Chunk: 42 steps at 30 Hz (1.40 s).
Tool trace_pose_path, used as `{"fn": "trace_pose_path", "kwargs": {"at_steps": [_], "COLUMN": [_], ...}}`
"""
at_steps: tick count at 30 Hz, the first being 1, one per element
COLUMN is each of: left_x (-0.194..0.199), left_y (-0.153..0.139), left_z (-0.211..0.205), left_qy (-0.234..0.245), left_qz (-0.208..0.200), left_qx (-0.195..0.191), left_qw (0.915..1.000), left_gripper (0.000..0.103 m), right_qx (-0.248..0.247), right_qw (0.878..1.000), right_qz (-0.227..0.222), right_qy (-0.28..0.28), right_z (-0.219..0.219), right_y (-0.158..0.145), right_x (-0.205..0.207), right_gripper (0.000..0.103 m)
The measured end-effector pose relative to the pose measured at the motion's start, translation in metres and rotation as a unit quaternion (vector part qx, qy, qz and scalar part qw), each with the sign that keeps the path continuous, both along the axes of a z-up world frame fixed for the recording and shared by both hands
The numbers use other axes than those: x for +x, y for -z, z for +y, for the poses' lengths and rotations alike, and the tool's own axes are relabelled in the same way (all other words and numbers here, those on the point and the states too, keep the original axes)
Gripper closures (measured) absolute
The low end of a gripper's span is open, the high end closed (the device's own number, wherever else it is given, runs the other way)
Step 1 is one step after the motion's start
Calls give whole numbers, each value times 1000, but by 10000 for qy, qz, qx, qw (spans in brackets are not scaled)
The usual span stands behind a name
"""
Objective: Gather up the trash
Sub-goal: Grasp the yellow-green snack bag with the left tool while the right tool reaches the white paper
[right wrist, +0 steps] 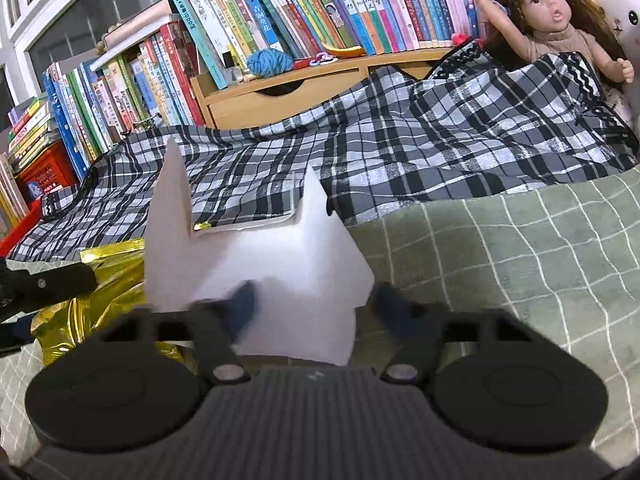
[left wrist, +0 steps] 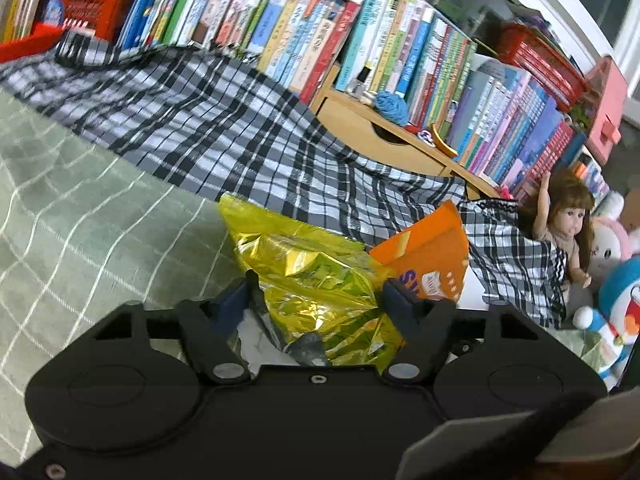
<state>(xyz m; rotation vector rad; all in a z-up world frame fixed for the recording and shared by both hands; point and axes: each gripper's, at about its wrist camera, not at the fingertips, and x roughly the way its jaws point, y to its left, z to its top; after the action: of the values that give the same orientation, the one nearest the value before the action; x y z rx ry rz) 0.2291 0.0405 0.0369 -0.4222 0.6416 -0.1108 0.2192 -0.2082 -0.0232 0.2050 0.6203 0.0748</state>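
We count two pieces of trash under the left tool (left wrist: pixel 316 296): one crinkled gold wrapper (left wrist: pixel 320 280) and one orange packet (left wrist: pixel 430 258), lying side by side on the green checked bedspread (left wrist: pixel 80 220), the packet partly tucked behind the wrapper's right edge; the left tool tilts down toward the bed, its two blue fingers (left wrist: pixel 236 300) set either side of the wrapper's lower part, and the foil fills the gap; whether the pads truly press the foil we cannot tell.

Under the right tool (right wrist: pixel 312 304) we count one white cardboard piece (right wrist: pixel 280 272), notched along its top edge, standing up from the bed between the fingers; this tool also slants downward; its left finger (right wrist: pixel 240 304) lies against the card's face, while the right finger (right wrist: pixel 390 304) sits at the card's right edge; blur hides whether the card is pinched, so we cannot tell.

In the right wrist view the gold wrapper shows at the left, just beside the card.

Behind lie one black-and-white plaid cloth (left wrist: pixel 224 128), one wooden shelf (right wrist: pixel 280 92), long rows of books (left wrist: pixel 304 36), one ball of blue yarn (right wrist: pixel 270 62), one doll (right wrist: pixel 548 20), and one blue plush toy (left wrist: pixel 618 308).
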Motion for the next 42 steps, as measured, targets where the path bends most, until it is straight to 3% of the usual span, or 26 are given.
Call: {"fn": "trace_pose_path", "kwargs": {"at_steps": [1,4,10,18,30,33,37,42], "left_x": [-1,-5,-25,-66,-123,-134,-138,-143], "left_y": [-2,-10,-24,-47,-61,-56,-44,-34], "left_z": [-2,-7,-9,-9,6,4,6,10], "left_qy": [34,74,144,212,699,867,812,768], "left_qz": [-28,-92,-240,-689,-674,-673,-574,-482], "left_qx": [78,235,273,668,300,406,474,633], "left_qw": [10000,9997,9992,9952,9948,9931,9939,9939], "left_gripper": [44,52,59,60,58,44,35,29], "right_qx": [-22,-145,-516,-898,-859,-941,-957,-1019], "right_qw": [10000,9999,9982,9941,9934,9933,9935,9932], "right_qz": [20,-72,-297,-564,-677,-586,-488,-357], "right_qy": [19,36,-83,-218,-332,-313,-368,-435], "right_z": [1,1,3,6,-4,-8,-8,-1], "right_y": [-1,-6,-16,-27,-40,-38,-30,-20], "right_x": [-1,-11,-43,-87,-146,-151,-148,-135], "right_gripper": [84,96,98,99,100,90,45,28]}}
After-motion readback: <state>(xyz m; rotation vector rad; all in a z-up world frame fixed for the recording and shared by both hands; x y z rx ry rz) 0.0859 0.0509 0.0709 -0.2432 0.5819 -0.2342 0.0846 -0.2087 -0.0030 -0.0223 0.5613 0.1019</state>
